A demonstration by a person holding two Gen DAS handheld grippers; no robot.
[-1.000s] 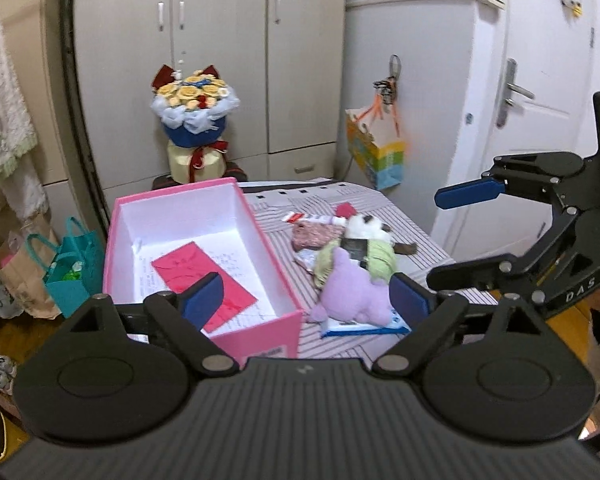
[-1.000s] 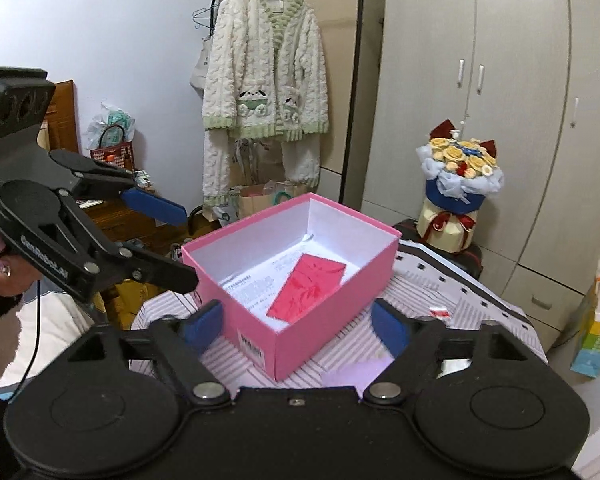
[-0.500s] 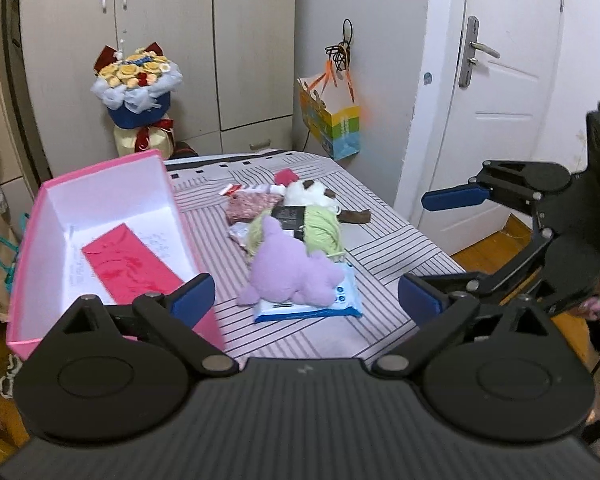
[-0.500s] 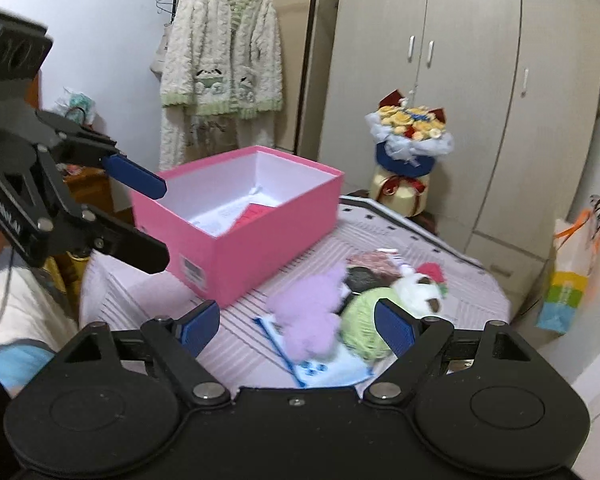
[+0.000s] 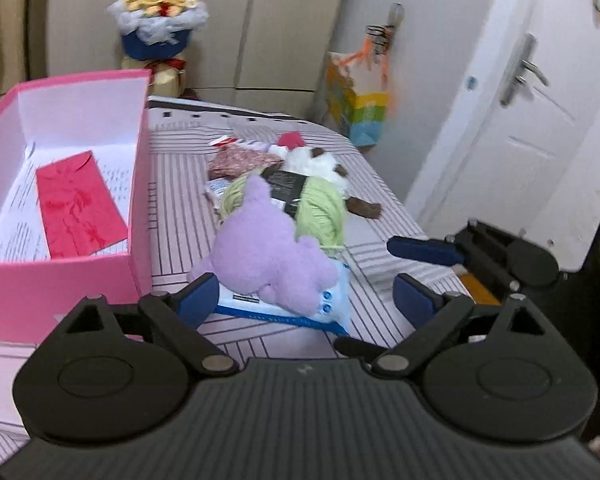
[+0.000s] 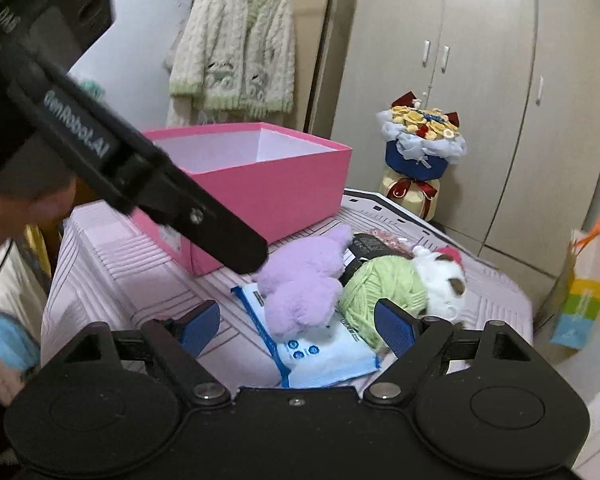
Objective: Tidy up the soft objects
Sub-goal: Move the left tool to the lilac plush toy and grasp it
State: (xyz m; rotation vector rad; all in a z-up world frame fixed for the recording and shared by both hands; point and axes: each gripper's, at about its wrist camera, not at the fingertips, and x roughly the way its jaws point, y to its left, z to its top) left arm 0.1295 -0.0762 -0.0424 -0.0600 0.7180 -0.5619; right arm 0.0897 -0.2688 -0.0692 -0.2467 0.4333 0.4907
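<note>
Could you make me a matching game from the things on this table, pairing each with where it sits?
Things:
1. purple plush toy
2. red envelope
3. green yarn ball
4. flower bouquet

Places:
A. inside the pink box
B. behind the table, by the wardrobe
C. on the blue wipes pack
D. between the purple toy and the white plush

Pairs: 1-C, 2-A, 3-D, 4-B

Black tongs (image 6: 298, 326) with blue pads (image 6: 392, 326), silver screws, white lettering; light-blue sleeve (image 6: 4, 340).
</note>
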